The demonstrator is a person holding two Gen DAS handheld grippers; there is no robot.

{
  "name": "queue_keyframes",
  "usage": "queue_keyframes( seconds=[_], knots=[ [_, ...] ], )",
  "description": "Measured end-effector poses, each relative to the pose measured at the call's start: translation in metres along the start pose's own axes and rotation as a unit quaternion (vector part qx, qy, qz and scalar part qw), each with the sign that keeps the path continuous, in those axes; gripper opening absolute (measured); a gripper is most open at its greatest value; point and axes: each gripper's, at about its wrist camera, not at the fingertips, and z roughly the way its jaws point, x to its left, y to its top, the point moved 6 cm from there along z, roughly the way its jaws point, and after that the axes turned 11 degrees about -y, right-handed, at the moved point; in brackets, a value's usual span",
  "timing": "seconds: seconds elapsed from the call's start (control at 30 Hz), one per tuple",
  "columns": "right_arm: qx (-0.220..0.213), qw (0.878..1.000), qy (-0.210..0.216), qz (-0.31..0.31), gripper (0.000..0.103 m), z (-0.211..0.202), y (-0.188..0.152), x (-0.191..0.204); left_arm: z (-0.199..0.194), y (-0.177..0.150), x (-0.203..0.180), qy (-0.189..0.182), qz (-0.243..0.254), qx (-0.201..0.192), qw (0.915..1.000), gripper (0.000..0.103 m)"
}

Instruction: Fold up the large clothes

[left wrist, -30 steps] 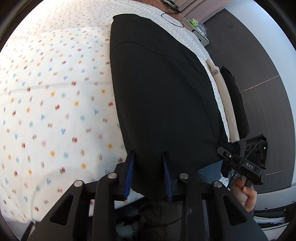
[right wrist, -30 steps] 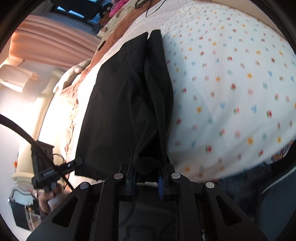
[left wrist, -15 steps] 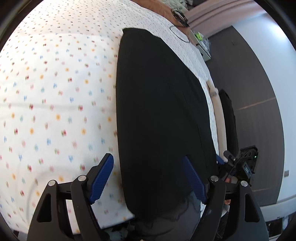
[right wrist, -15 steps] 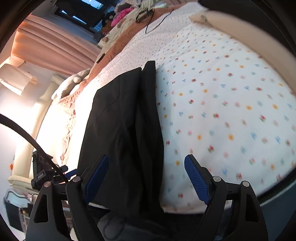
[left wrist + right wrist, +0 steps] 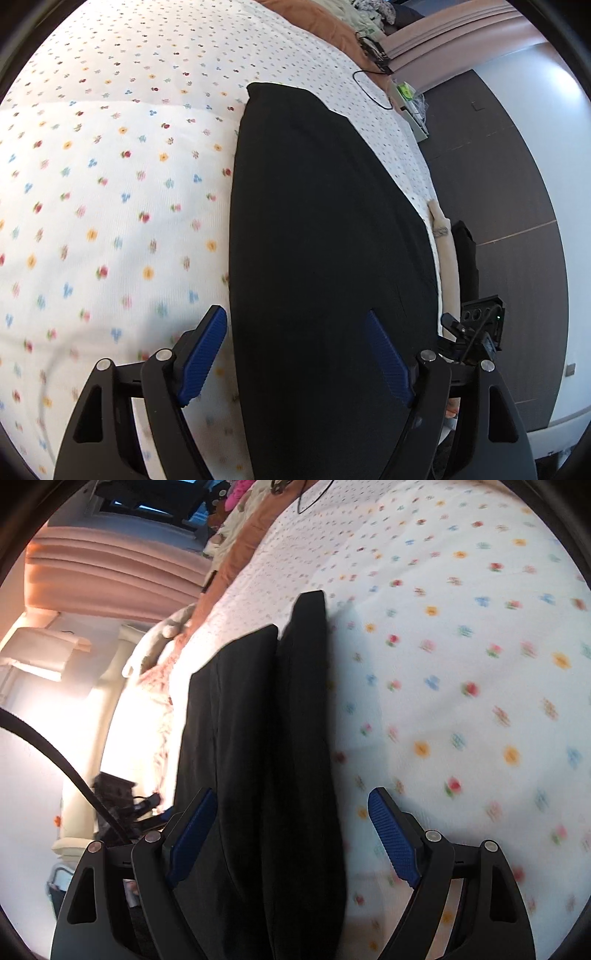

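The black garment lies flat on the bed, stretching away from both claws. The left claw gapes wide with nothing in it, its blue pads on either side of the cloth's near end. The right claw is likewise spread and empty over the garment. From that side the cloth shows as two long folded strips lying side by side, smooth and dark against the flowered sheet.

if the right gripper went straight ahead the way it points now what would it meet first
Most likely the black garment: it runs lengthwise between the open fingers of the right gripper, lying on the floral bedspread. Depth is unclear, so it might skim just above the cloth.
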Motion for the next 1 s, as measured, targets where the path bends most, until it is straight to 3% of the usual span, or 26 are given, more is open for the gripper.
queue_keyframes(
  seconds=[0.23,0.37,0.47,0.53,0.6,0.7,0.8,1.0],
  knots=[
    [0.01,1.0,0.008,-0.016,0.082,0.036,0.03,0.011,0.022,0.024,0.011,0.002,-0.006,-0.001,1.0,0.078],
    [0.035,0.999,0.007,-0.025,0.058,0.059,0.043,0.019,0.035,0.037,0.011,0.008,0.001,0.0,1.0,0.078],
    [0.048,0.998,0.007,-0.026,0.038,0.076,0.053,0.023,0.044,0.041,0.013,0.033,0.002,0.002,0.9994,0.07],
    [0.051,0.998,0.001,-0.028,0.03,0.081,0.055,0.026,0.042,0.042,0.01,0.052,0.01,0.004,0.9986,0.064],
    [0.042,0.998,-0.015,-0.045,0.021,0.076,0.055,0.033,0.036,0.04,0.004,0.057,0.014,-0.003,0.9983,0.052],
    [0.012,0.996,-0.038,-0.084,0.016,0.06,0.05,0.058,0.022,0.036,-0.01,0.055,0.027,-0.015,0.998,0.036],
    [-0.011,0.992,-0.055,-0.115,0.013,0.042,0.04,0.086,0.007,0.03,-0.032,0.059,0.051,-0.026,0.9966,0.027],
    [-0.065,0.985,-0.065,-0.149,0.01,-0.01,0.013,0.12,-0.028,0.014,-0.087,0.05,0.1,-0.059,0.992,0.02]
  ],
)
